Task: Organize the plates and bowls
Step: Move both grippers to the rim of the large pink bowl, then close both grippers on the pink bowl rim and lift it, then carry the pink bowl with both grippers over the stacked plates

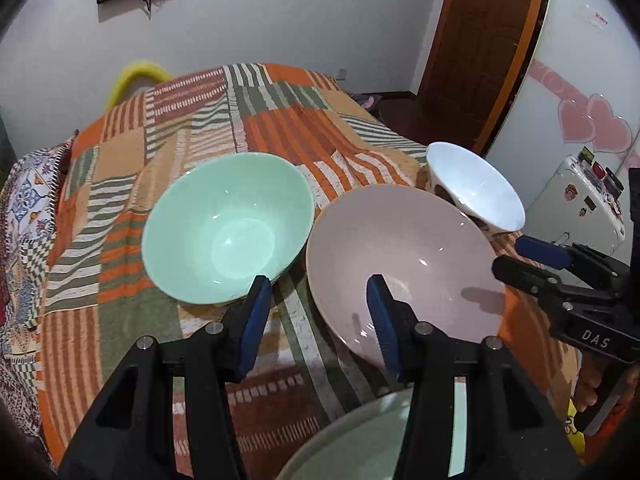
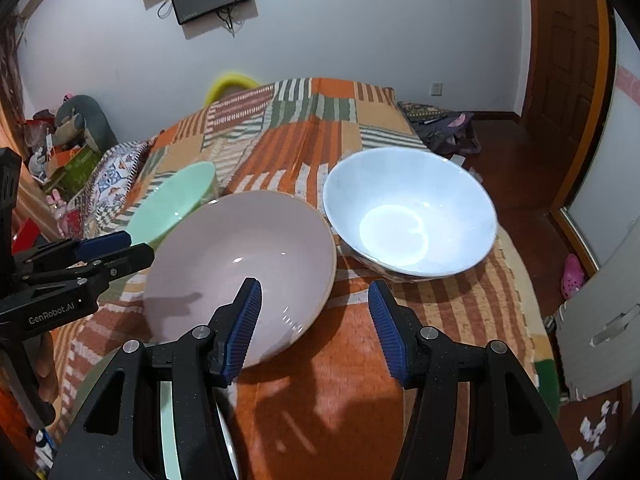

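Note:
Three bowls sit on a striped orange bedspread: a mint green bowl on the left, a pale pink bowl in the middle, a white bowl on the right. In the right wrist view they are the green bowl, the pink bowl and the white bowl. My left gripper is open, its fingers astride the pink bowl's near-left rim. My right gripper is open over the pink bowl's near-right rim. A pale green plate lies just below the grippers.
The bed's right edge drops to a wooden floor with a door beyond. A patterned pillow lies at the left. A white cabinet stands at the right.

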